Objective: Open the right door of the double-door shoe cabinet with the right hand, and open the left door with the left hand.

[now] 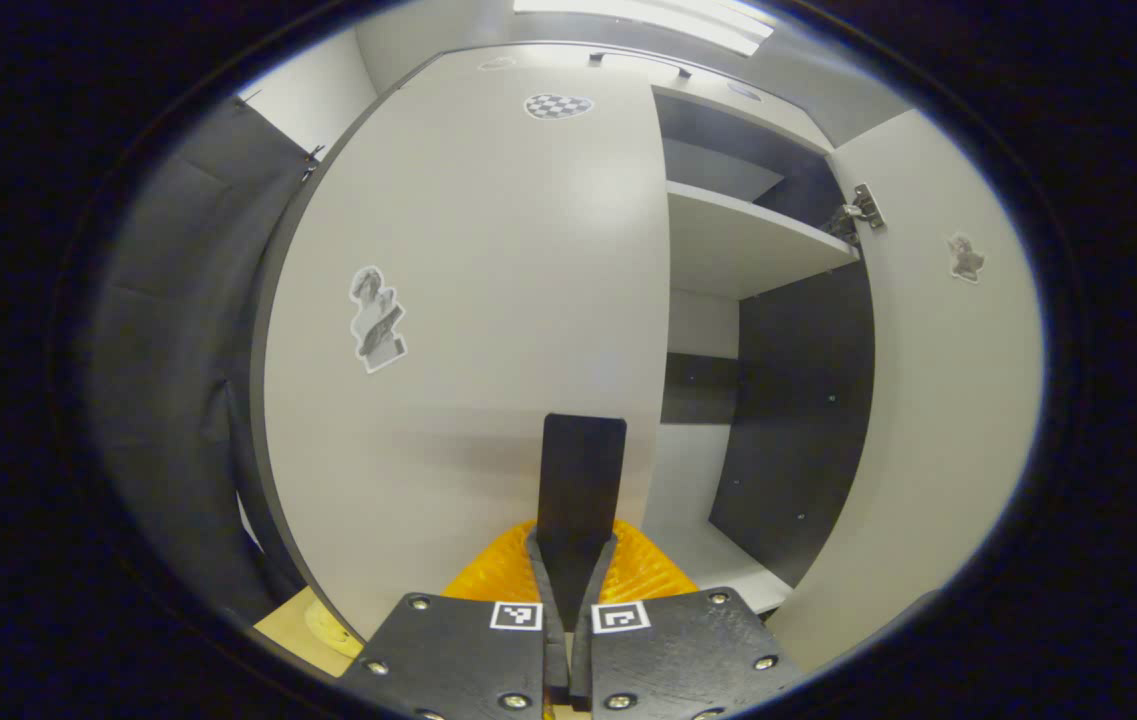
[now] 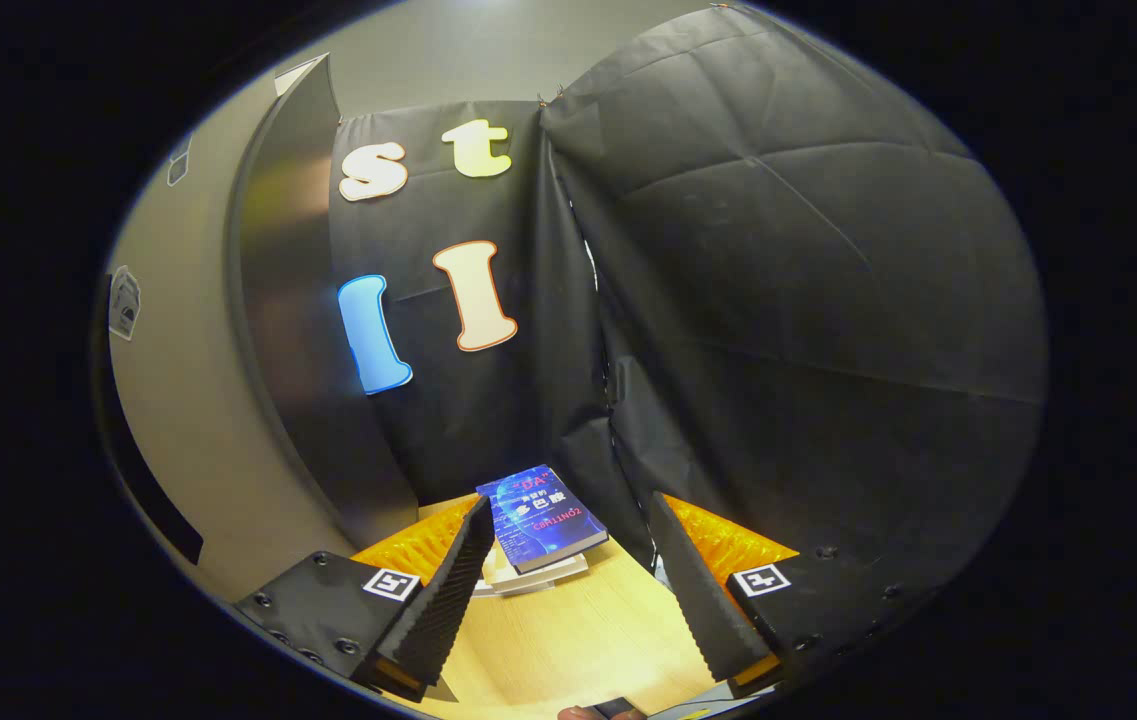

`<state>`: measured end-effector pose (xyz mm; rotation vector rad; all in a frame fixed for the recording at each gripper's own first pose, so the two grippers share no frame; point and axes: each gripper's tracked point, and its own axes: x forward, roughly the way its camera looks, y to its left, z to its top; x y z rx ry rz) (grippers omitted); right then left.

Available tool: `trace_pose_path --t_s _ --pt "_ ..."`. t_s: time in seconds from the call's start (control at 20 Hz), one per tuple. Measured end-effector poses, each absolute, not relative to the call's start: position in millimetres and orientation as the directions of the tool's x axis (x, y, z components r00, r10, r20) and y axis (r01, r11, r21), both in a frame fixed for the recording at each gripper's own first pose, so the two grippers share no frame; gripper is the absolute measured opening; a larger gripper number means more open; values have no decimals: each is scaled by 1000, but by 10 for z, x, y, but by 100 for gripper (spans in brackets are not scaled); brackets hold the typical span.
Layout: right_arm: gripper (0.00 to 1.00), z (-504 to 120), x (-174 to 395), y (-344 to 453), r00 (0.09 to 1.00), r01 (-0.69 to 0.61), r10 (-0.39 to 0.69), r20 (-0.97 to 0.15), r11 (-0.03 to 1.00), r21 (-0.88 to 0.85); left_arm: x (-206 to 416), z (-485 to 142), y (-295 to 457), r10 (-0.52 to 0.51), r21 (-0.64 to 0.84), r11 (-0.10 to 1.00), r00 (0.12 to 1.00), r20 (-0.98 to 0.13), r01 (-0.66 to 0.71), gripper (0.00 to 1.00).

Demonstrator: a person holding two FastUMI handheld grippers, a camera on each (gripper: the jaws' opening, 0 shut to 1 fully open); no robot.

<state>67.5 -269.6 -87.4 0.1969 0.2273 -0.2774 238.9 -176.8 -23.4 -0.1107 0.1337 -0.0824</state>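
Left gripper (image 1: 573, 600) is clamped on the dark handle (image 1: 582, 480) at the closed left door (image 1: 468, 330), placed for pulling; right door (image 1: 938, 400) stands open; right gripper (image 2: 568, 590) gapes wide, empty.

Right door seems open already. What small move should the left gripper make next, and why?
Probably pull the left gripper gently back and outward. Its fingers appear closed on the dark handle at the left door's edge, and that door is not yet swung wide, while the right door already exposes the shelf. The right gripper is open, away from the cabinet.
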Motion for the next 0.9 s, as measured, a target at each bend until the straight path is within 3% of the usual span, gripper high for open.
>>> trace_pose_path --t_s 0.75,0.9 --pt "95 -727 107 -2257 935 324 -300 -189 939 113 2027 -189 -1590 -220 -157 965 973 -64 208 3" --pt "98 -765 -5 -2125 935 328 -300 -191 935 136 2031 -174 -1570 -241 -169 959 968 -64 228 4"
